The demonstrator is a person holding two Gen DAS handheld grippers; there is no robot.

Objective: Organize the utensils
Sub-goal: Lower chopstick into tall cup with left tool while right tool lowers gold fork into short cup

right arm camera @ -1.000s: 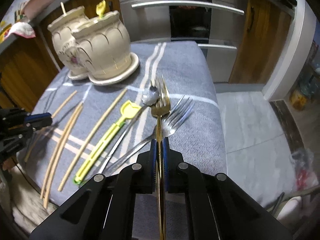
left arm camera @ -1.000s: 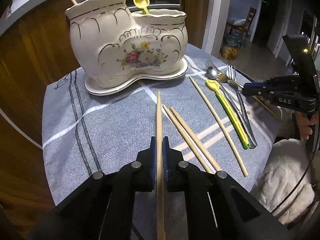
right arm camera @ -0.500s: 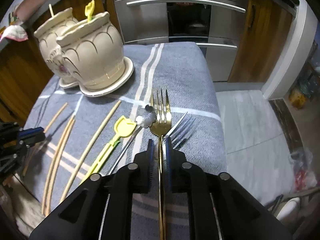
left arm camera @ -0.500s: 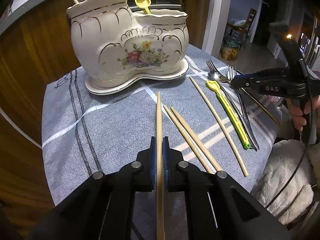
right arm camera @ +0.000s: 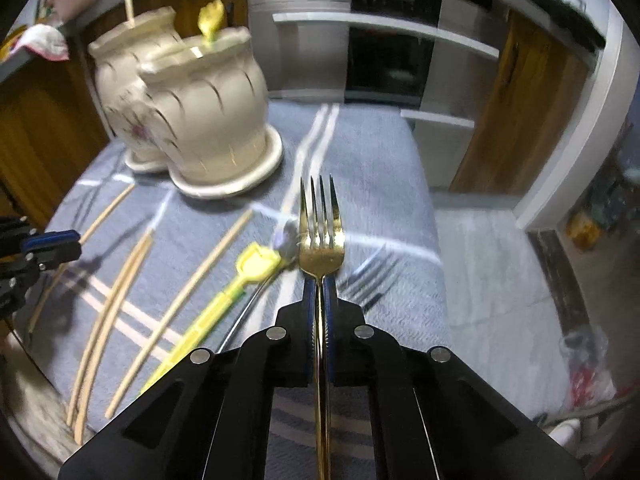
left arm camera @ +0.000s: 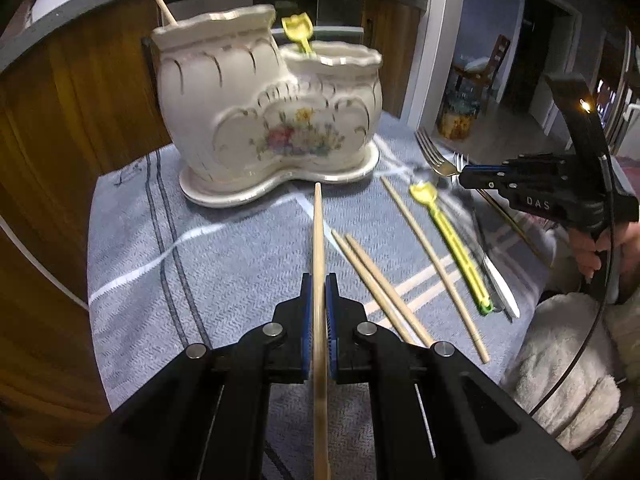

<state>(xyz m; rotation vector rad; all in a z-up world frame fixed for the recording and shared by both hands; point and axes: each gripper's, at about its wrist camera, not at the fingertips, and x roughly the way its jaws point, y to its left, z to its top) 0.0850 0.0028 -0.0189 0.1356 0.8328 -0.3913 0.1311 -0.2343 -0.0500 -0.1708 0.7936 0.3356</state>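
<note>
A gold fork (right arm camera: pixel 322 240) is pinched by its handle between the jaws of the right gripper (right arm camera: pixel 320 292), tines forward and raised clear of the cloth; those jaws have just been closing, and the handle is now clamped tight between the blue pads. In the left wrist view the same gripper is seen at the right edge, held by a hand (left arm camera: pixel 600 244), with the fork head sticking out toward the holder.

A wooden chopstick (left arm camera: pixel 319 264) is squeezed between the pressed-together jaws of the left gripper (left arm camera: pixel 319 284), its tip aimed at the base of the ceramic holder (left arm camera: pixel 264 116). The holder, cream with a flower print and gold trim, is set on its own saucer at the far side of the grey striped cloth (left arm camera: pixel 168 264). One chopstick is seen standing in its taller left pot and a yellow spoon (left arm camera: pixel 298 30) in the lower right pot.

On the cloth, between the two grippers, more utensils are laid out. Two chopsticks (left arm camera: pixel 376 284) are lying side by side, touching, just right of the held one. A single chopstick (left arm camera: pixel 432 260) is lying further right, then a yellow-green spoon (left arm camera: pixel 448 236) with a silver utensil close against it. A silver fork (right arm camera: pixel 372 276) is lying blurred on the cloth beside the gold one.

A fluffy white towel (left arm camera: pixel 560 364) is seen at the cloth's near right edge.
</note>
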